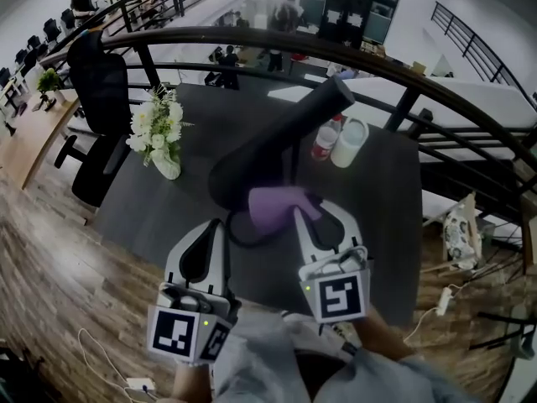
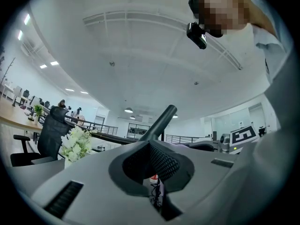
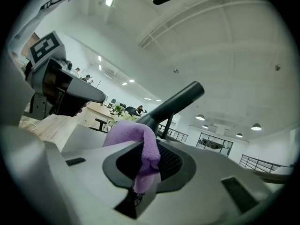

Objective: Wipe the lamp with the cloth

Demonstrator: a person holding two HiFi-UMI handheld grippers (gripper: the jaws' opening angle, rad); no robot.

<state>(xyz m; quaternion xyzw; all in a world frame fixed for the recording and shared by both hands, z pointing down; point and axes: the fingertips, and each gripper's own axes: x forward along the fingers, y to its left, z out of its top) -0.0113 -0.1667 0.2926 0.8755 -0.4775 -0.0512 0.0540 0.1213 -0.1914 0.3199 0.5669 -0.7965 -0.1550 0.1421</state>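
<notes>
A black lamp (image 1: 281, 137) stands on the dark table (image 1: 159, 217), its tube slanting up to the right. My right gripper (image 1: 312, 215) is shut on a purple cloth (image 1: 273, 210), which is bunched against the front of the lamp's base. In the right gripper view the cloth (image 3: 133, 137) drapes out of the jaws (image 3: 145, 175) with the lamp's tube (image 3: 177, 102) behind it. My left gripper (image 1: 220, 225) sits just left of the cloth, near the lamp's base, with its jaws shut on nothing. The left gripper view has the lamp (image 2: 161, 120) ahead of the left gripper (image 2: 152, 175).
A vase of white flowers (image 1: 158, 137) stands at the table's left. A red-labelled bottle (image 1: 325, 141) and a white cup (image 1: 349, 143) are behind the lamp. A black cable (image 1: 243, 240) loops by the base. A black office chair (image 1: 101, 99) and a curved railing (image 1: 252, 39) lie beyond.
</notes>
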